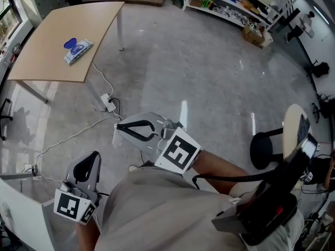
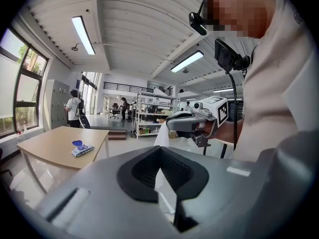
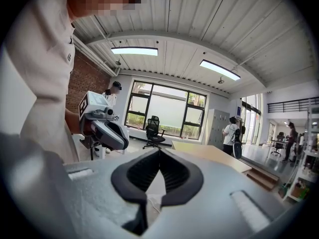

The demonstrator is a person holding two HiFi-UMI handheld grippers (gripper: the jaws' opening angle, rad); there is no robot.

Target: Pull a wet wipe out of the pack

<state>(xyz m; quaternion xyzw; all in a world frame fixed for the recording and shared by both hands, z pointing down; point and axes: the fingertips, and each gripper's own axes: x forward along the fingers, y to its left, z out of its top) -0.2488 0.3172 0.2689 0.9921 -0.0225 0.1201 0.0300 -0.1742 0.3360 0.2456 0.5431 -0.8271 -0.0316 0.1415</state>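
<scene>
The pack lies blue flap up on the counter, well apart from the person. The left tool and right tool hang low by the body, each with jaws pressed together on nothing. The task looks unstarted. Next comes an approach, jaws spread, one tool steadying the pack while the other works the flap.

The wipe pack looks too small to read its label.
</scene>
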